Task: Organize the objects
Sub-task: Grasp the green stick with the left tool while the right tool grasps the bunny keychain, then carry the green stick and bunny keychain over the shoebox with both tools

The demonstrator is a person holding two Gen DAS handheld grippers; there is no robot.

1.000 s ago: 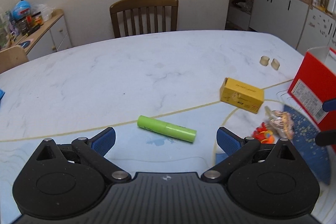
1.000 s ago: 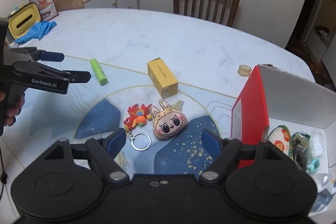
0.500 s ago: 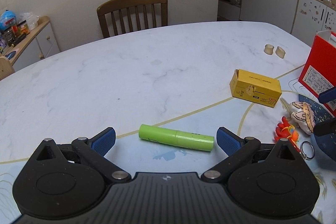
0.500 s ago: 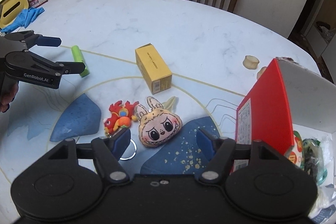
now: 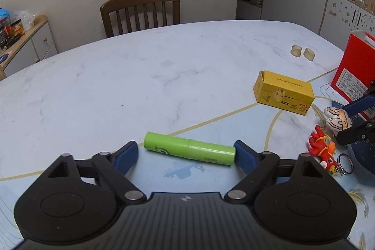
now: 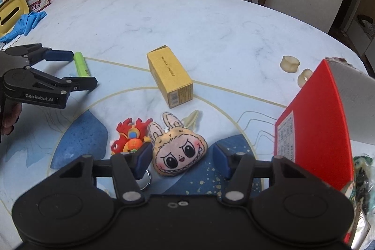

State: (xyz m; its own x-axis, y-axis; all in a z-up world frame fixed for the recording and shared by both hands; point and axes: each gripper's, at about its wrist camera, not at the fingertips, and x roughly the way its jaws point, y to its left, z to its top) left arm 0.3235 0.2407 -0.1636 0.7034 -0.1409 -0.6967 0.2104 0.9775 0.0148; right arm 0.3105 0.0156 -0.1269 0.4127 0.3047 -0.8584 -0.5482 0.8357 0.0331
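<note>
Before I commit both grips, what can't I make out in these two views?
- Keyring, right wrist view: mostly hidden behind the right gripper's finger.
- Red box contents, right wrist view: cut off at the frame edge.
- Green tube ends, left wrist view: contact with the left gripper's pads unclear.

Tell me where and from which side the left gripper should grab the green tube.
Grip the green tube across its middle, coming from above. It lies flat on the table, lengthwise between the left gripper's closing jaws, so they bracket its ends. Probably roll the wrist so the pads meet its round sides.
</note>
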